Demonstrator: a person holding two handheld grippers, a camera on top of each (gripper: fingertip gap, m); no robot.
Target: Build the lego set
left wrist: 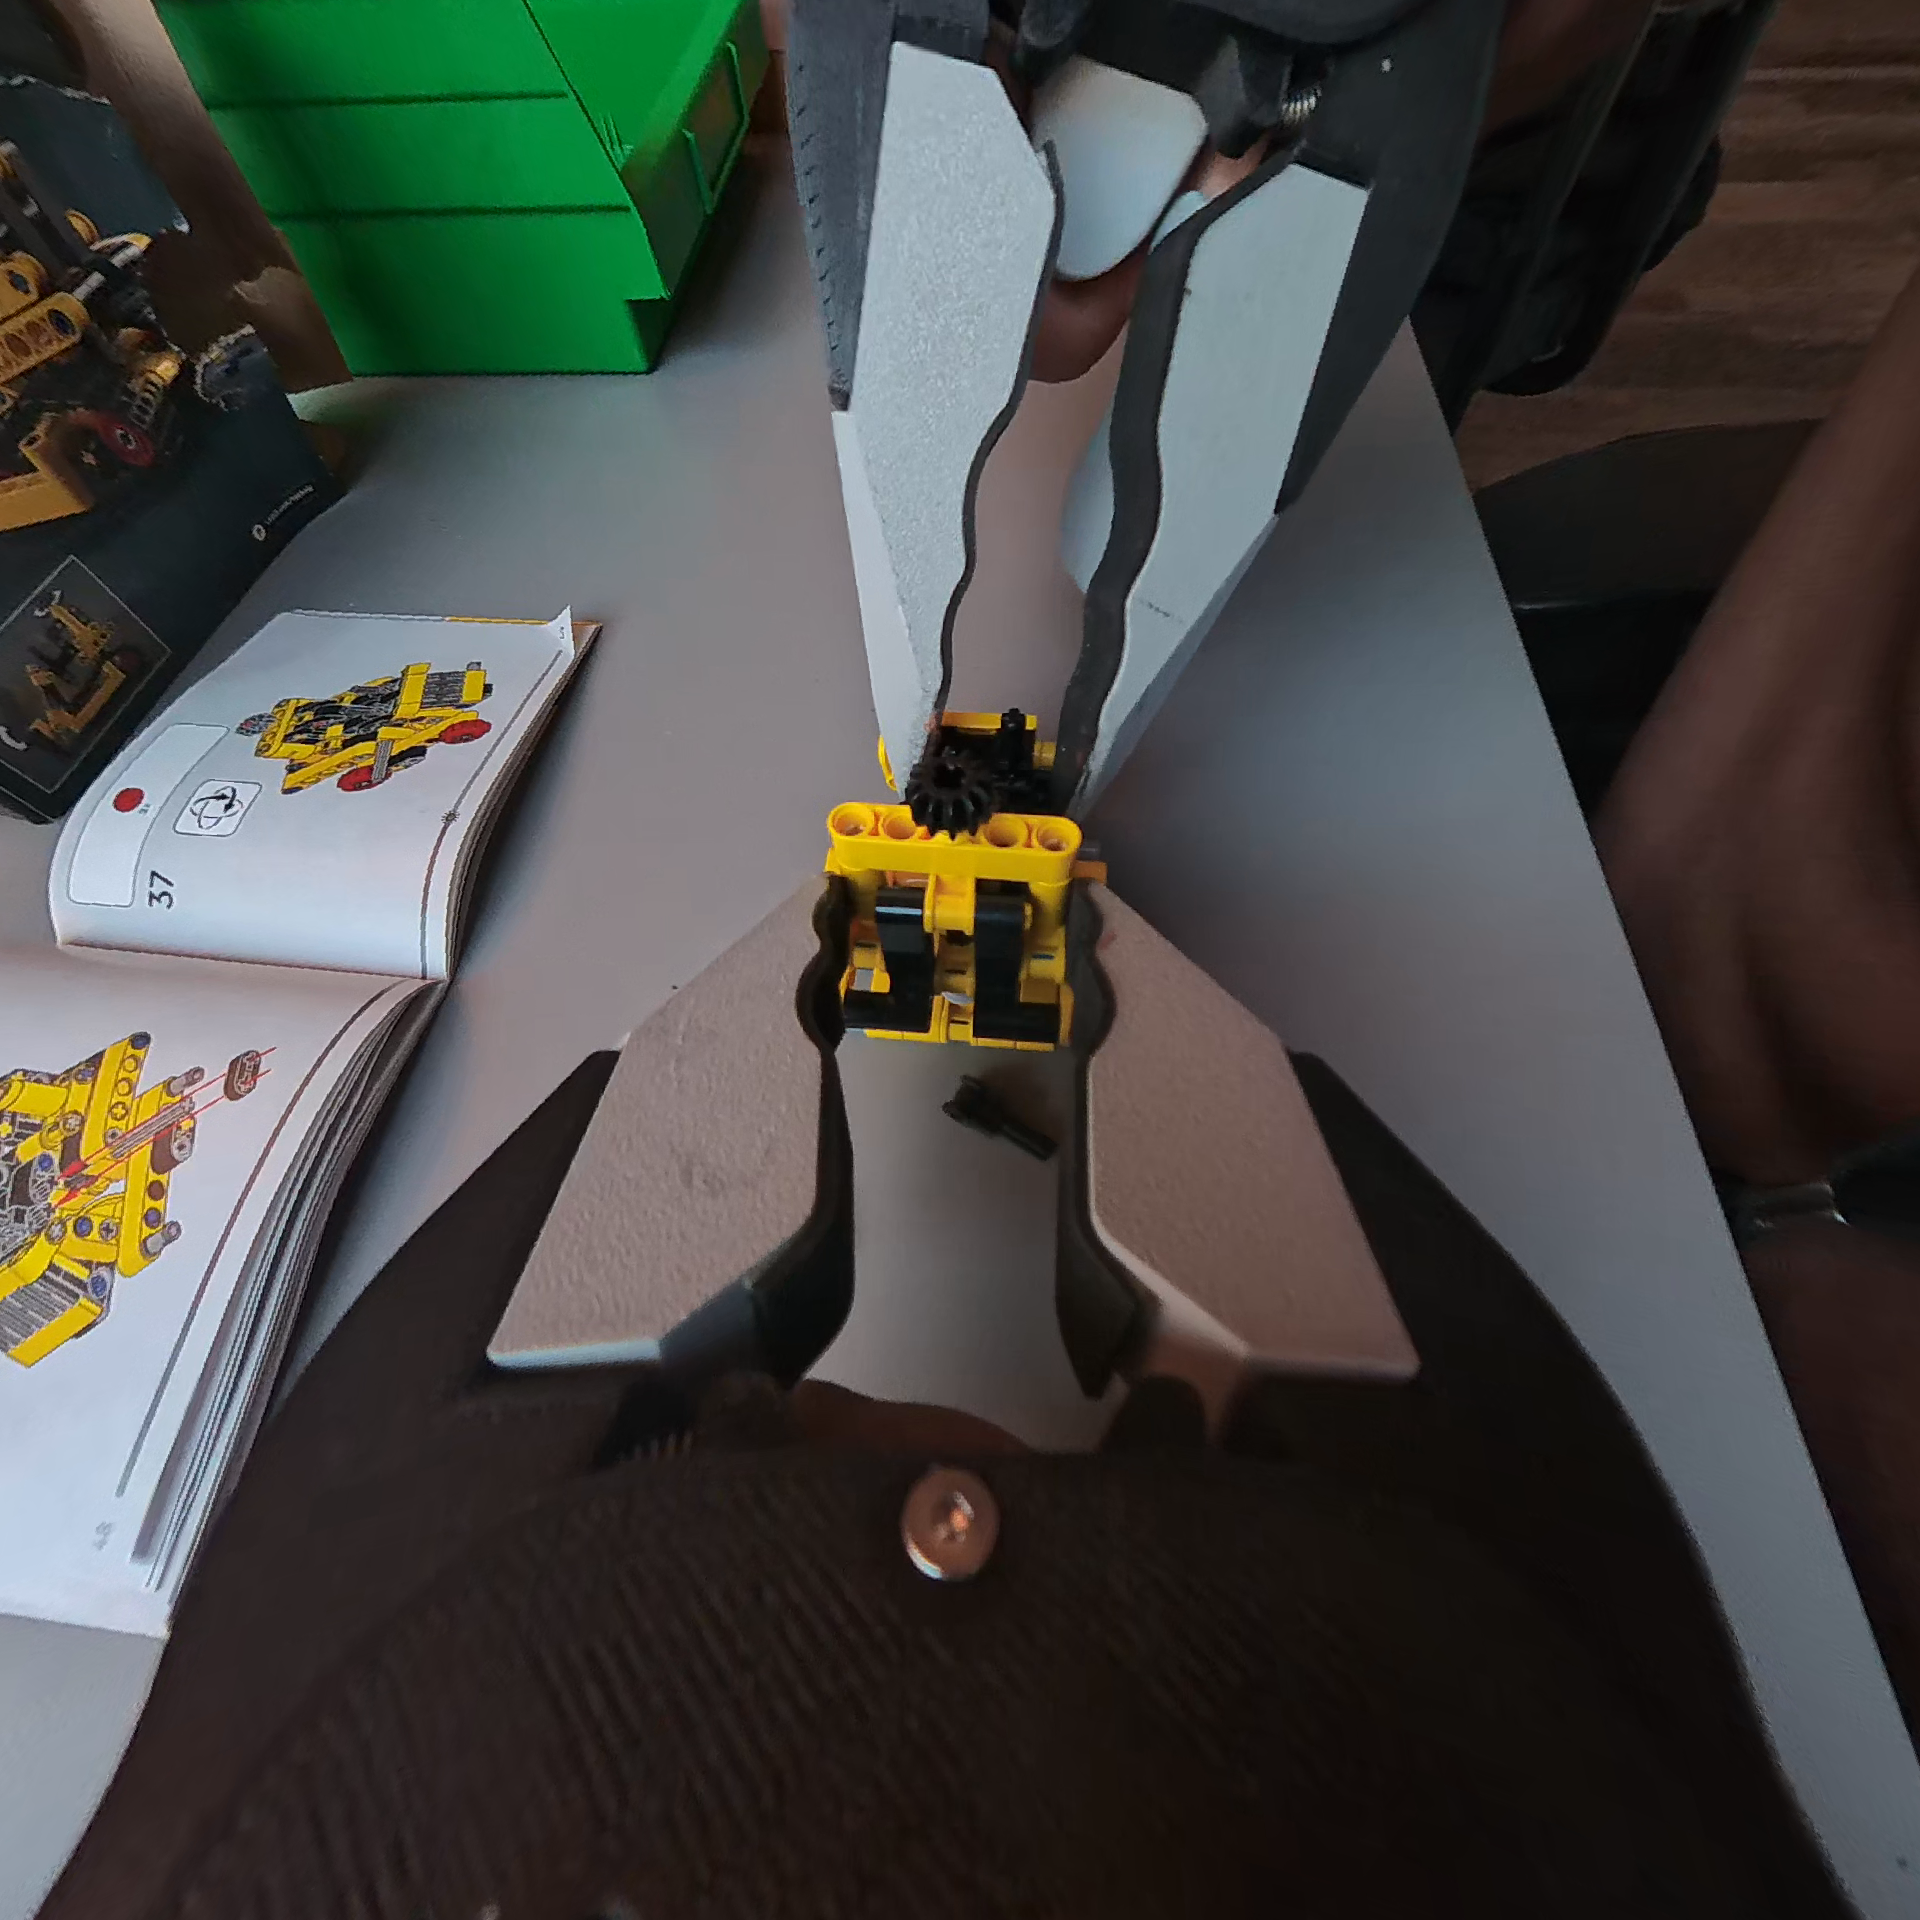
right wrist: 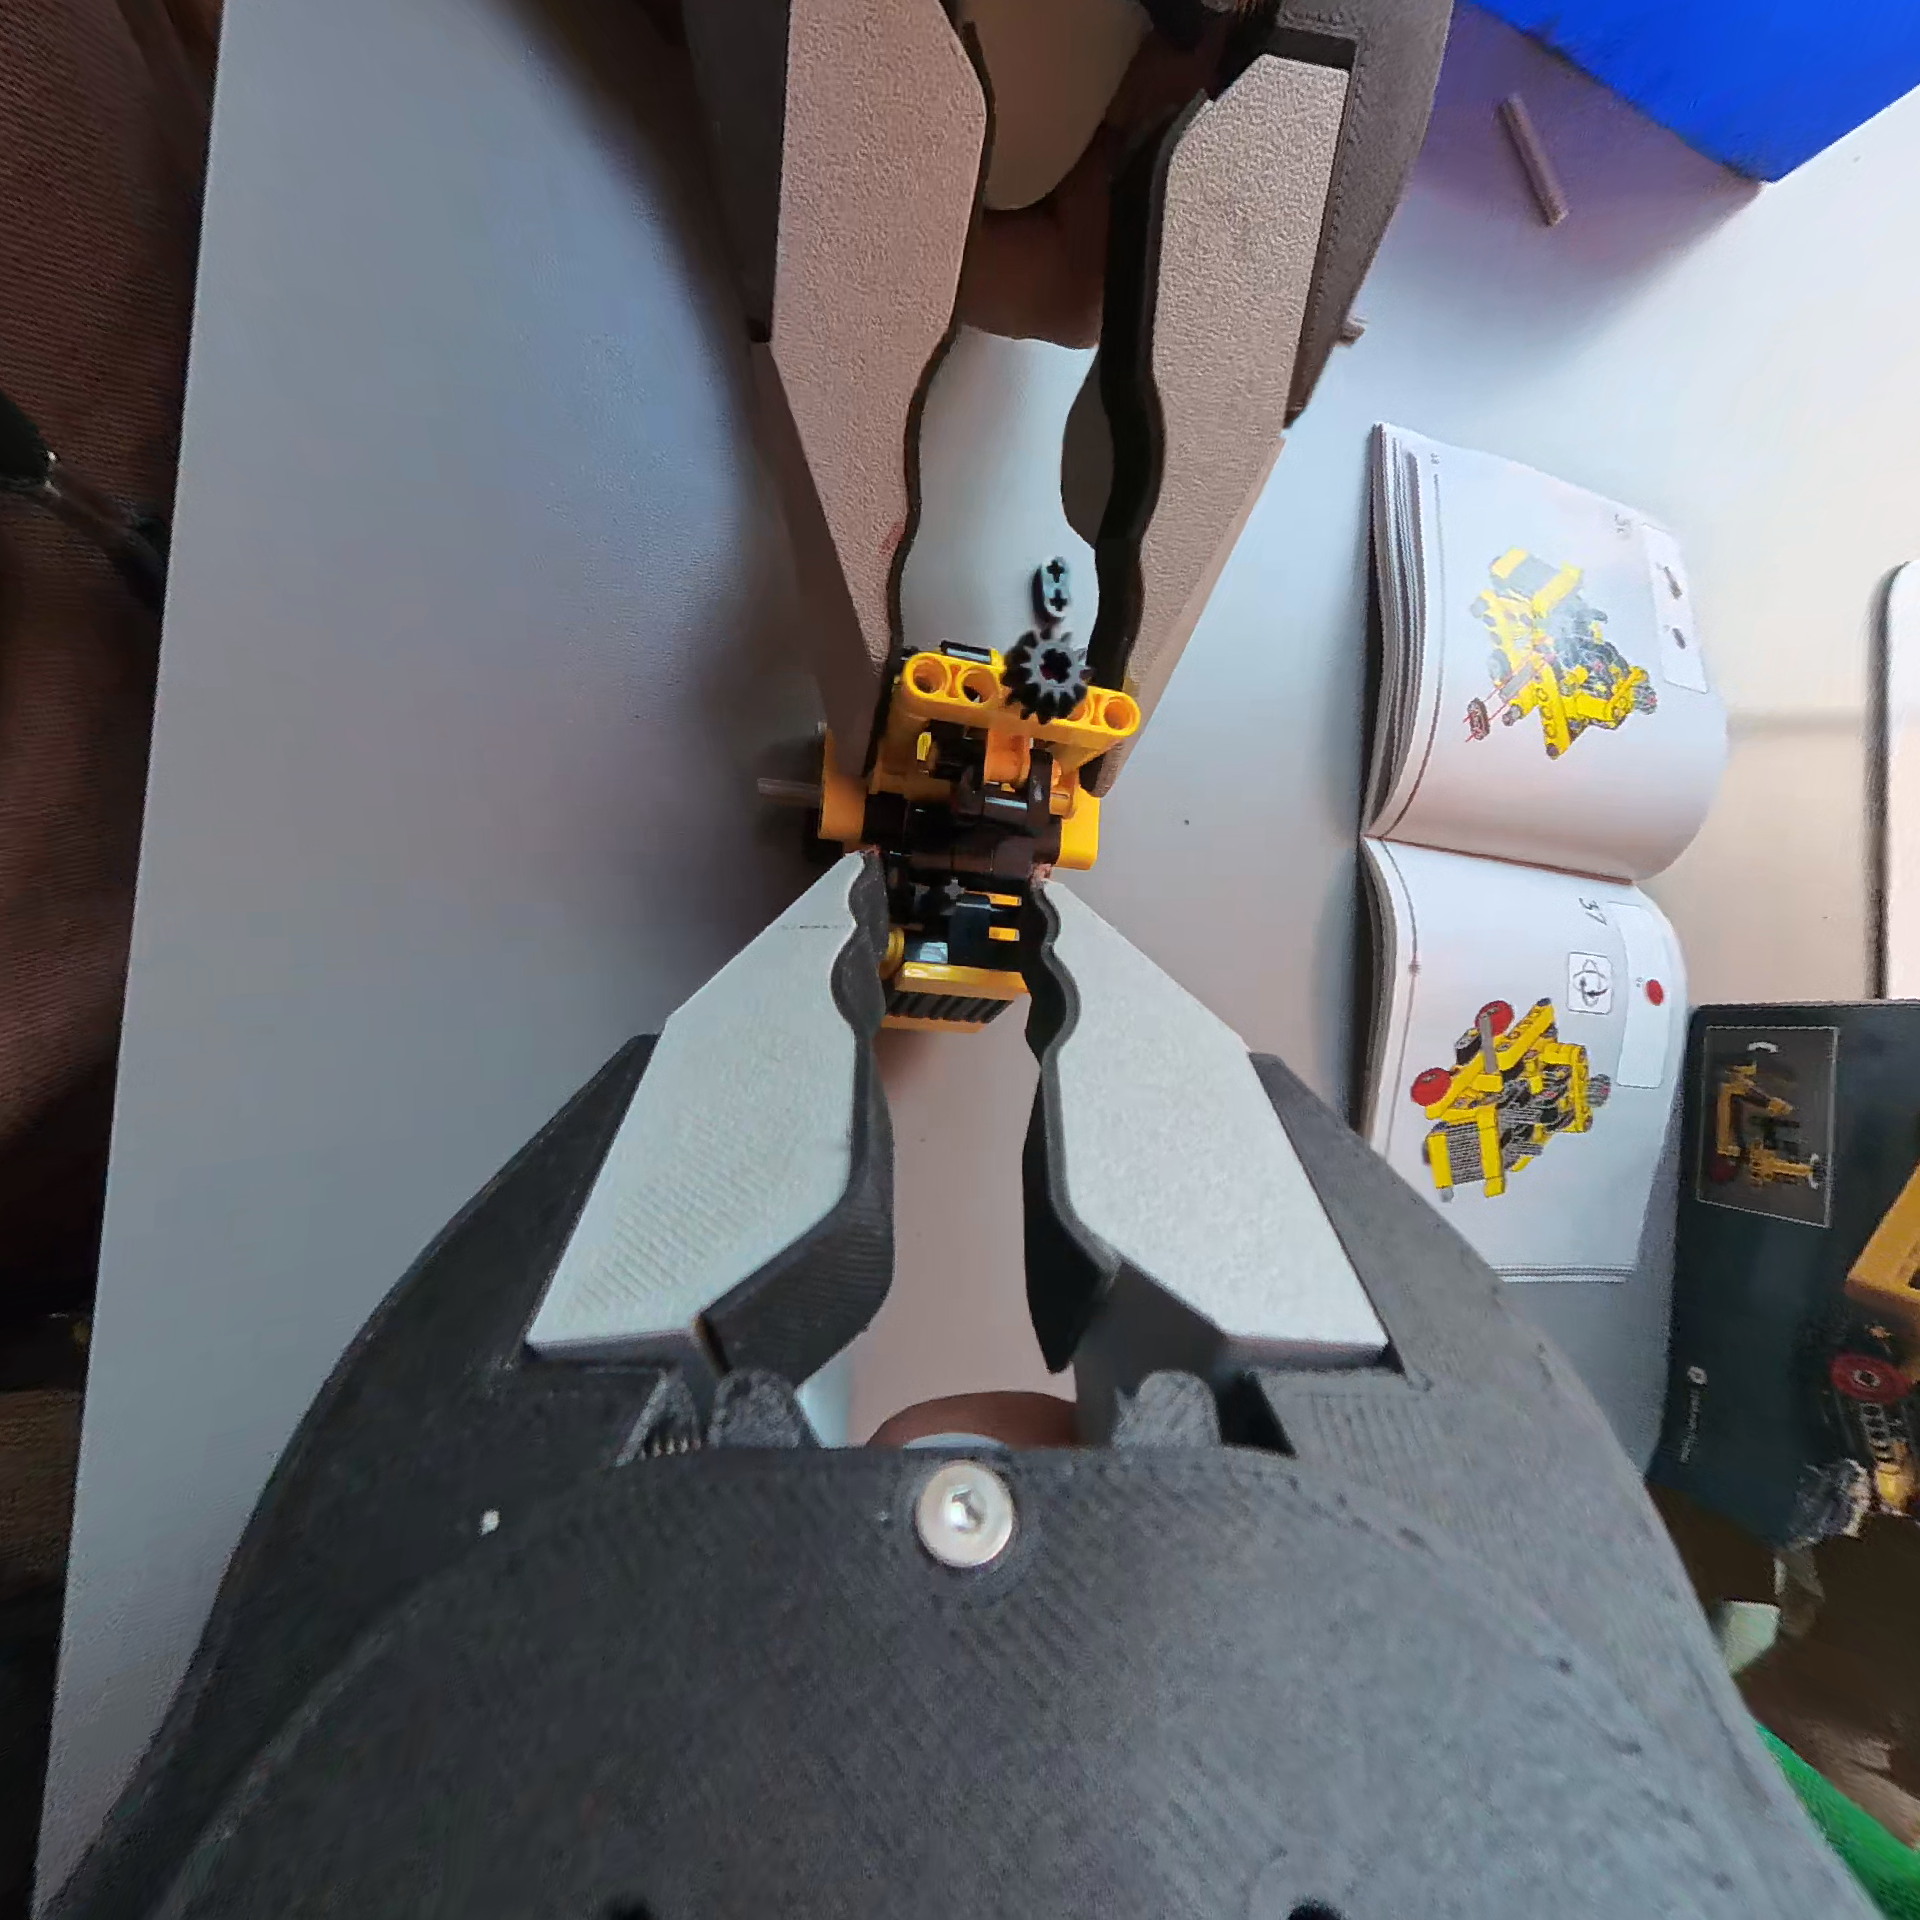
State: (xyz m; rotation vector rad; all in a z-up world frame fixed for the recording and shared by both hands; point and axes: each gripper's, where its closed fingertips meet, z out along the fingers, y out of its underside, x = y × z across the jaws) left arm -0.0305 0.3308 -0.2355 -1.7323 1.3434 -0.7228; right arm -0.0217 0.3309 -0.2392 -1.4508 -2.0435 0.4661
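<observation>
I have one yellow and black toy-brick vehicle assembly (left wrist: 951, 925) between my two grippers, and it sits above the pale grey table (left wrist: 644, 540) close to its long edge. My left gripper (left wrist: 951, 935) is clenched on one end of it, the wavy black pads pressing its yellow sides. My right gripper (right wrist: 956, 914) grasps the opposite end in the same way, so the two pairs of grey fingers meet nose to nose over the model. One black toothed gear (left wrist: 948, 795) stands on top of a yellow beam with round holes (left wrist: 954, 831).

Two loose pieces lie on the table: one small black pin (left wrist: 997, 1117) between my left fingers just under the model, and one short black link with two cross holes (right wrist: 1055, 587) seen from the right wrist, between the fingers of the left gripper and near the gear.

One open instruction booklet with drawings of a yellow vehicle (left wrist: 260, 935) lies well off to the side. Beyond it stands one dark product box picturing the finished yellow machine (left wrist: 114, 416), and behind that a stack of green plastic bins (left wrist: 468, 177). From the right wrist a blue object (right wrist: 1683, 73) shows at the far corner, with one thin dark rod (right wrist: 1532, 161) on the table near it. The fingers of each gripper hide the parts of the model they hold.
</observation>
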